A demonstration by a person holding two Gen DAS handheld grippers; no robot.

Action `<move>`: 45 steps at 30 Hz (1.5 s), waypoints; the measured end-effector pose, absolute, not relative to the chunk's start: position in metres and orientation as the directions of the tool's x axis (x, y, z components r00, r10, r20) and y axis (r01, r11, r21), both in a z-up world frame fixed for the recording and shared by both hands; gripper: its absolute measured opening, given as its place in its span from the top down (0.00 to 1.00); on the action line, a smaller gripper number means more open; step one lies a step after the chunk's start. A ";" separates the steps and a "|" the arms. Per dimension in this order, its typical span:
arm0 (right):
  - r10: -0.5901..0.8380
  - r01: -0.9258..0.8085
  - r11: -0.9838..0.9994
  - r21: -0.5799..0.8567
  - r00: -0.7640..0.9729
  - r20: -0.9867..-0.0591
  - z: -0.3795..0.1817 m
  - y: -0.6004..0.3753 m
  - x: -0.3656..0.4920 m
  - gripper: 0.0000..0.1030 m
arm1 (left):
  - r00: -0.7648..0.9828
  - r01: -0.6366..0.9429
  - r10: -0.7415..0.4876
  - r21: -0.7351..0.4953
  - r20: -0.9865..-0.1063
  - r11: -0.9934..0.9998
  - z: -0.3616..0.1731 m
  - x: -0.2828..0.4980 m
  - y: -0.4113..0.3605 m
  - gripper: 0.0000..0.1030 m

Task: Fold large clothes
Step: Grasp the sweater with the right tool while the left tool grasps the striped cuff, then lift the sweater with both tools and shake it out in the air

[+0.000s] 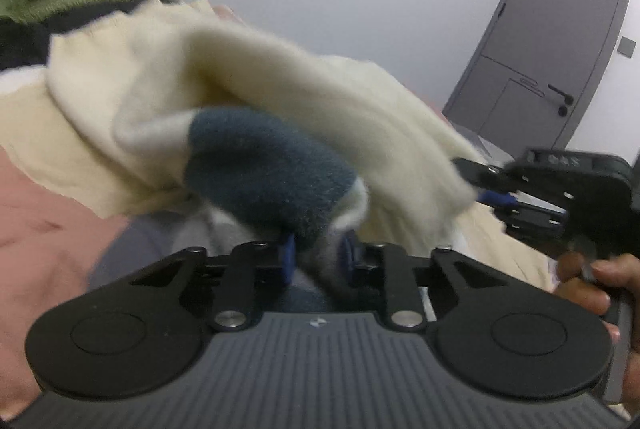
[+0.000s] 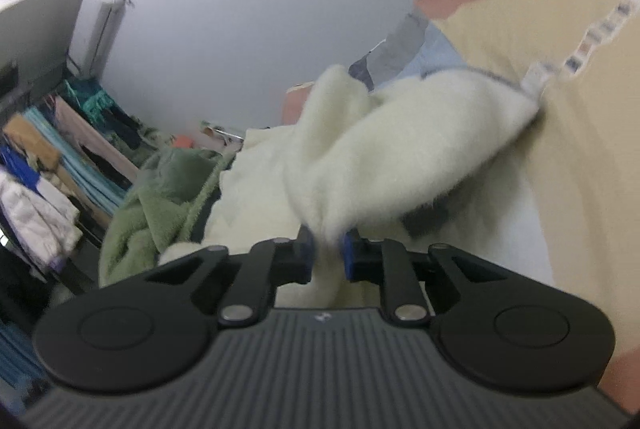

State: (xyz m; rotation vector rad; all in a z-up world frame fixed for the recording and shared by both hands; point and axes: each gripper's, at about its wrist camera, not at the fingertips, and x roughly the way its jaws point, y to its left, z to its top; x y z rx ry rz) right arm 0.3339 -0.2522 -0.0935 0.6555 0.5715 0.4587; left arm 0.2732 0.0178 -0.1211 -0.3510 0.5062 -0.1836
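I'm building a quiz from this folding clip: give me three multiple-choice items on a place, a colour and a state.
1. Where does the green garment lie in the right wrist view?
A left of the cream garment
B right of it
C on the door

2. What colour is the patch of fabric above the left gripper?
A red
B dark blue
C yellow

3. What is the right gripper doing?
A open, empty
B shut on the cream garment
C shut on a hanger

Answers: A, the green pile sits left; B, the patch is dark blue; B, pads pinch cream fabric.
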 end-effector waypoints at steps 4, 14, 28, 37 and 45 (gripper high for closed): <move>0.530 -0.227 0.727 0.647 0.785 -0.320 -0.077 -0.266 0.311 0.85 | 0.882 0.054 -0.205 -0.341 -0.425 0.939 -0.109 0.254 0.023 0.81; 0.535 -0.321 0.746 0.584 0.811 -0.238 -0.022 -0.285 0.238 0.85 | 0.954 -0.051 -0.072 -0.394 -0.290 0.918 -0.030 0.160 0.077 0.84; 0.572 -0.371 0.689 0.623 0.806 -0.152 -0.004 -0.322 0.156 0.85 | 0.921 -0.313 0.159 -0.433 -0.355 0.845 -0.003 0.092 0.152 0.84; 0.596 -0.169 0.717 0.677 0.653 -0.468 -0.077 -0.290 0.202 0.85 | 0.839 -0.395 0.221 -0.277 -0.498 0.876 -0.059 0.160 0.147 0.82; 0.592 -0.080 0.718 0.691 0.593 -0.546 -0.114 -0.281 0.226 0.84 | 0.845 -0.387 0.160 -0.379 -0.510 0.841 -0.076 0.177 0.169 0.80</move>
